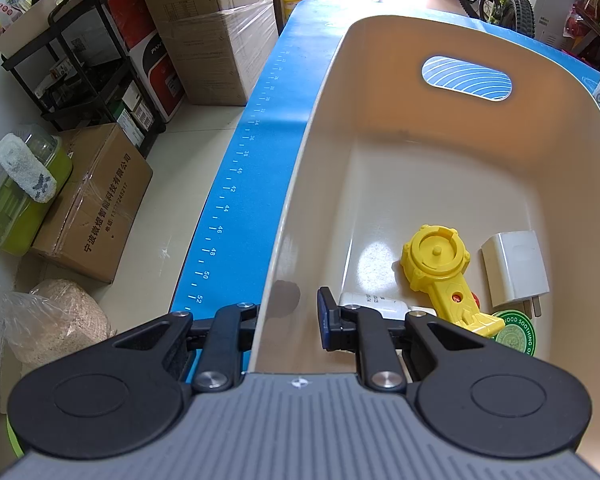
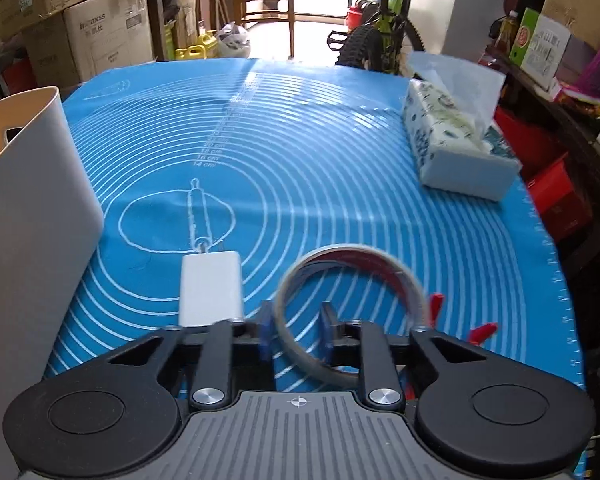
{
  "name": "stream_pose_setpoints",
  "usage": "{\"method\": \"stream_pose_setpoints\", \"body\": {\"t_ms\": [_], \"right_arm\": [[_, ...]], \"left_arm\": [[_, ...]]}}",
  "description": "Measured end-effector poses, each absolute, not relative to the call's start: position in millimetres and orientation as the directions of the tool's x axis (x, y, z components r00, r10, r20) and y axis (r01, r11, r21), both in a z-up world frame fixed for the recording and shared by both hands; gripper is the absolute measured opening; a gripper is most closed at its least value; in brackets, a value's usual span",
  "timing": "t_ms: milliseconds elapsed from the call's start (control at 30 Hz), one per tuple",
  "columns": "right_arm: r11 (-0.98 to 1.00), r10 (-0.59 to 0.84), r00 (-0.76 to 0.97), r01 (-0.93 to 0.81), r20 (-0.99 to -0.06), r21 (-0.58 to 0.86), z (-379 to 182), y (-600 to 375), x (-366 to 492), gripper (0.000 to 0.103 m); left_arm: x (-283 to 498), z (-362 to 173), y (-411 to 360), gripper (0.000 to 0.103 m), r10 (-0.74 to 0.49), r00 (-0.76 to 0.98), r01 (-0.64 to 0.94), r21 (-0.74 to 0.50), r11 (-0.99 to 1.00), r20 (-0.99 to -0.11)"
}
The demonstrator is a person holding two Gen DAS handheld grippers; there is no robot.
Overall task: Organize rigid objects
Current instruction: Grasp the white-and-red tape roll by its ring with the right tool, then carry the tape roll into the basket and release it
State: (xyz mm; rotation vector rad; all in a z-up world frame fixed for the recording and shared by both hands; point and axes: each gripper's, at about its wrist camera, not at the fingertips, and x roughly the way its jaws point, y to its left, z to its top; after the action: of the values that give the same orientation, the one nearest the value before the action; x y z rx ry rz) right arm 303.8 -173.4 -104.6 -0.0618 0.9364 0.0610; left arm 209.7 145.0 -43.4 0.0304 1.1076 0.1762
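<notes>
The right claw (image 2: 296,334) is seen from its wrist camera with its two blue-tipped fingers set on either side of the band of a tape roll (image 2: 350,304), one finger outside the ring and one inside it; the band is blurred, so it cannot be told whether it is truly pinched or only straddled, though a grip through the ring's wall is judged the likely purpose. A white charger block (image 2: 212,288) is lying on the blue mat (image 2: 320,160) just beside the roll, and small red pieces (image 2: 436,304) are glimpsed behind the ring, too blurred to name. Further out, a tissue pack (image 2: 456,148) is set near the worktop's right edge. The left claw (image 1: 288,314) is held with its fingers apart astride the wall of the cream bin (image 1: 300,184), apparently to steady it for filling. Inside the bin, a yellow toy (image 1: 440,264), a white plug adapter (image 1: 514,272), a small white bottle (image 1: 374,304) and a green round tin (image 1: 518,334) are already gathered, which suggests the sorting is partly done.
</notes>
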Motion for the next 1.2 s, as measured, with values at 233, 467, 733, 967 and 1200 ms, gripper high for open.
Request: {"method": "stream_pose_setpoints", "body": {"t_ms": [233, 467, 733, 967, 1200], "right_arm": [[0.997, -0.007, 0.633, -0.06, -0.774, -0.058, -94, -174, 297, 0.017], [1.0, -0.02, 0.71, -0.003, -0.704, -0.031, -64, -180, 285, 0.017], [0.999, 0.033, 0.8, -0.018, -0.599, 0.03, -19, -168, 264, 0.017], [0.992, 0.124, 0.862, -0.092, -0.492, 0.089, 19, -144, 244, 0.017], [0.959, 0.285, 0.857, -0.247, -0.429, 0.142, 40, -104, 232, 0.017]], "left_arm": [[210, -43, 145, 0.022, 0.157, 0.435, -0.126, 0.112, 0.986, -0.887], [210, -43, 145, 0.022, 0.157, 0.435, -0.127, 0.112, 0.986, -0.887], [210, -43, 145, 0.022, 0.157, 0.435, -0.129, 0.111, 0.985, -0.887], [211, -43, 144, 0.022, 0.157, 0.434, -0.129, 0.111, 0.985, -0.887], [211, -43, 144, 0.022, 0.157, 0.435, -0.129, 0.111, 0.985, -0.887]]}}
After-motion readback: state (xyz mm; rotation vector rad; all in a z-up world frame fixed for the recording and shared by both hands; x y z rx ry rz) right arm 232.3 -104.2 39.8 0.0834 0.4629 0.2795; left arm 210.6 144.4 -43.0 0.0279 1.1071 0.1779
